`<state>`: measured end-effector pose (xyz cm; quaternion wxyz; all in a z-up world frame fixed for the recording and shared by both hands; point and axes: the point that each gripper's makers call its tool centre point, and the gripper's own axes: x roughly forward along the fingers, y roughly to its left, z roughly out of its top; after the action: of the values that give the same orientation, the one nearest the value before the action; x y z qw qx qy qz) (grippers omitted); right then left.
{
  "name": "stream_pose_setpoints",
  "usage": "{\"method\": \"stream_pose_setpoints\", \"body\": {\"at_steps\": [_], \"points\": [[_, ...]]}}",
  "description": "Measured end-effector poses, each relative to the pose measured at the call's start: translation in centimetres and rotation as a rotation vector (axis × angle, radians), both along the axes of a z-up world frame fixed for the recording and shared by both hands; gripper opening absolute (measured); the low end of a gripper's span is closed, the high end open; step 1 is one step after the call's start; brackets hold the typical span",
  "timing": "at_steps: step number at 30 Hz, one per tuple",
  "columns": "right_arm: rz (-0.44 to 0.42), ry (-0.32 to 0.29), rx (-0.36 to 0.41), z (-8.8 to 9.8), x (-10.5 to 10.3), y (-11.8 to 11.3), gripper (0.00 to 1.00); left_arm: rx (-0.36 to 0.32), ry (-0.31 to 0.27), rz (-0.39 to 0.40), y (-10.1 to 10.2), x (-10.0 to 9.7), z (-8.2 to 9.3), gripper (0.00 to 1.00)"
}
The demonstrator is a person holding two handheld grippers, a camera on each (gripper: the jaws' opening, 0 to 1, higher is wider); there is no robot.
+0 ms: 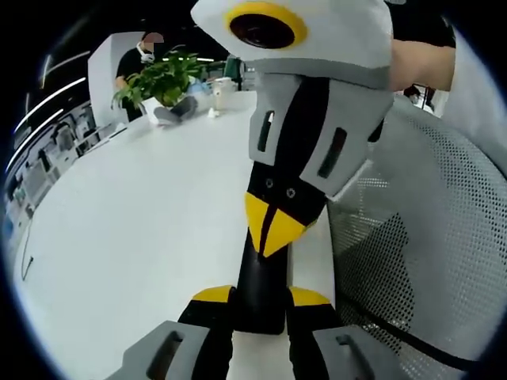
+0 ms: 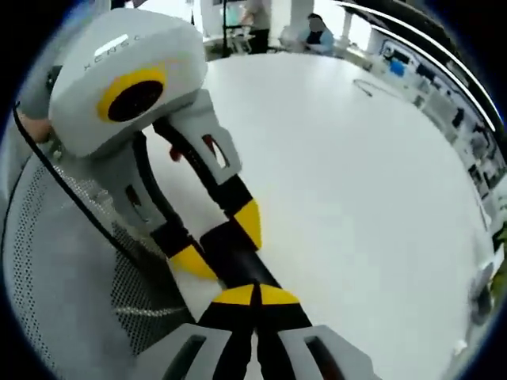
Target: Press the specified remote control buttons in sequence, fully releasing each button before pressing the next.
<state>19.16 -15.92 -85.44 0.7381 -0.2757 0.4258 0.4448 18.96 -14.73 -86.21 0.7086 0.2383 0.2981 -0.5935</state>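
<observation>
Remote control (image 1: 261, 273), a slim black body, is sitting clamped between the two yellow-tipped fingers (image 1: 214, 294) of the left gripper (image 1: 261, 297), which are pinching it from both sides just above the white bench (image 1: 142, 237). In the left gripper view, the right gripper (image 1: 273, 229) is reaching in from above with its yellow tips pressed together into a single point, and that point is touching the upper face of the remote.

In the right gripper view, the right gripper (image 2: 255, 295) is showing its own fingers (image 2: 234, 295) closed against each other, with the remote control (image 2: 238, 253) lying directly ahead of them. The left gripper (image 2: 220, 241) is coming in from the upper left and is gripping the remote on either side.

A grey mesh chair back (image 1: 412, 237) is standing beside the grippers at the bench edge. A person's hand (image 1: 424, 63) is holding the right gripper. At the far end of the bench, a potted plant (image 1: 162, 79) is standing, with a seated person (image 1: 142, 55) behind it.
</observation>
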Motion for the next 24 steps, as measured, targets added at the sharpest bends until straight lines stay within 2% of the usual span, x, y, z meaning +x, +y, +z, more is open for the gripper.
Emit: {"method": "stream_pose_setpoints", "body": {"at_steps": [3, 9, 11, 13, 17, 24], "points": [[0.051, -0.089, 0.034, 0.07, -0.2, 0.0, 0.0, 0.0, -0.001, -0.004, -0.02, 0.02, 0.0, 0.24], [0.019, -0.086, 0.049, 0.11, -0.09, 0.1, 0.0, 0.0, -0.002, -0.005, 0.01, 0.04, -0.03, 0.24], [0.022, -0.102, 0.076, 0.08, -0.07, 0.49, 0.0, 0.0, -0.002, -0.007, 0.02, 0.04, -0.07, 0.24], [0.033, -0.125, 0.064, 0.05, -0.15, 0.46, 0.0, -0.001, -0.002, -0.005, 0.02, 0.03, -0.08, 0.24], [0.043, -0.134, 0.064, 0.11, -0.12, 0.51, 0.0, -0.002, -0.001, -0.003, 0.01, 0.02, -0.07, 0.24], [0.092, -0.102, 0.035, 0.03, 0.0, 0.67, 0.0, -0.004, 0.0, -0.005, 0.07, 0.02, -0.06, 0.24]]}}
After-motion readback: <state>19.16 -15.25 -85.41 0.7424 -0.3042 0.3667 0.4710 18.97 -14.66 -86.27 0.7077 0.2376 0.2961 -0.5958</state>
